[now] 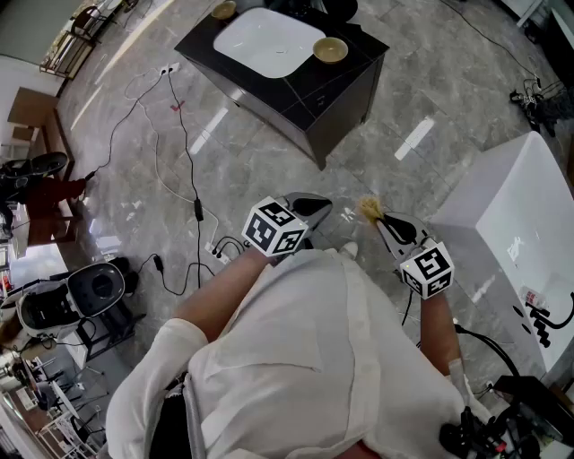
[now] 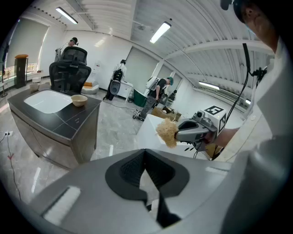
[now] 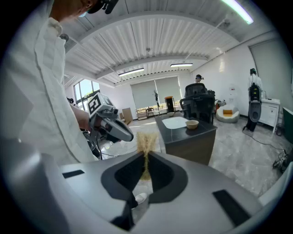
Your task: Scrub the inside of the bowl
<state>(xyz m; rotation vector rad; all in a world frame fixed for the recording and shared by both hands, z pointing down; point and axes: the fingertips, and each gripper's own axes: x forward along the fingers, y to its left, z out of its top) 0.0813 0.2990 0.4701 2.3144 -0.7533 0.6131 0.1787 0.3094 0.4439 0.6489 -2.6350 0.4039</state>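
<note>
Right gripper point(image 3: 145, 160) clamps a scrubber point(image 3: 146, 140) (fluffier in left gripper view); left gripper point(image 2: 146, 154) closed, empty.

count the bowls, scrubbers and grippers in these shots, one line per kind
bowls: 2, a bowl at the right of the sink and a second bowl at its far edge
scrubbers: 1, the scrubber clamped in the right gripper
grippers: 2, that one and the left gripper
total: 5
</note>
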